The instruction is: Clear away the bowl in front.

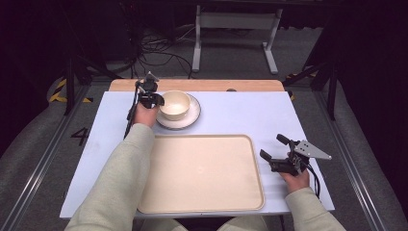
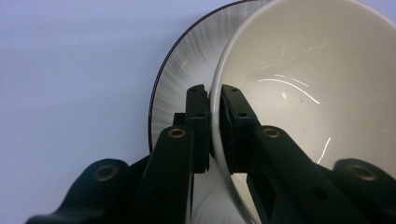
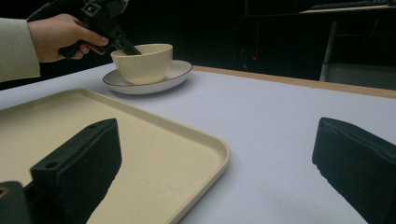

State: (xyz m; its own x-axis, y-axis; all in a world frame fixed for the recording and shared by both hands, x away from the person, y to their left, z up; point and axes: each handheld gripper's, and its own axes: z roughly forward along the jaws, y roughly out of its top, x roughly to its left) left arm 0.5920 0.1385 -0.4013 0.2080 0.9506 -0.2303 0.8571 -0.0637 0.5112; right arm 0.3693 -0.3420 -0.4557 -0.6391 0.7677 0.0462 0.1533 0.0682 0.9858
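Observation:
A cream bowl (image 1: 174, 104) stands on a white plate with a dark rim (image 1: 192, 120) at the back left of the table. My left gripper (image 1: 159, 102) is shut on the bowl's left rim: in the left gripper view one pad presses the outer wall and the other the inner wall of the bowl (image 2: 299, 84), with the plate (image 2: 187, 70) beneath. The right gripper view shows the same bowl (image 3: 142, 63) and plate (image 3: 175, 74) far off. My right gripper (image 1: 273, 147) rests open on the table at the right, beside the beige tray (image 1: 202, 202), nothing between its fingers.
The large beige tray (image 3: 154, 154) lies empty at the front middle of the pale blue table top (image 1: 240, 115). A wooden strip (image 1: 202, 85) runs along the far edge. Beyond it stand cables and a metal frame on the floor.

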